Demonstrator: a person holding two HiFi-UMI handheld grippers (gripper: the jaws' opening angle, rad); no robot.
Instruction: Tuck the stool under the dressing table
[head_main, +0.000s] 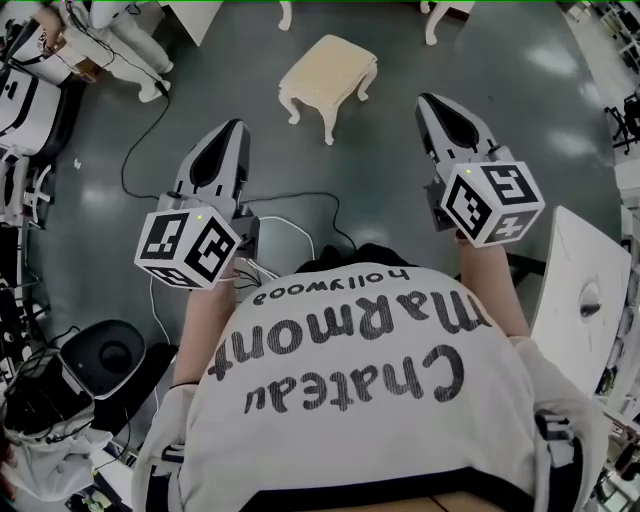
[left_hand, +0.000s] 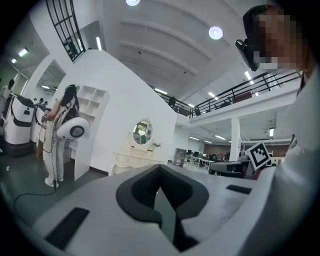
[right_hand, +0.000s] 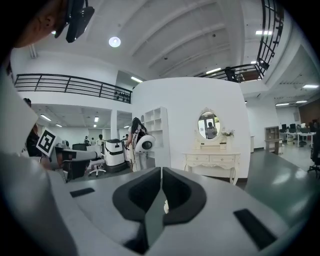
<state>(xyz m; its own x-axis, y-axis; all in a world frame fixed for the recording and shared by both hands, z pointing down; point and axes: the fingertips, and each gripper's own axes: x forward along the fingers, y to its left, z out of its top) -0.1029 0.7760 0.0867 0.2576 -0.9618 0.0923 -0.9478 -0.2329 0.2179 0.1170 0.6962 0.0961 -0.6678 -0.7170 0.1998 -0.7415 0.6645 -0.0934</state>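
Left tool (head_main: 230, 135) and right tool (head_main: 432, 105) are both closed tight with nothing between the jaws. I hold them out front, either side of my line to the stool (head_main: 328, 78), likely shut because no grasp is due yet. Stool stands on the floor (head_main: 400, 190) ahead of both tips, untouched. Dressing table (right_hand: 212, 160) stands well beyond, against the white wall (right_hand: 190, 115); not yet tucked.
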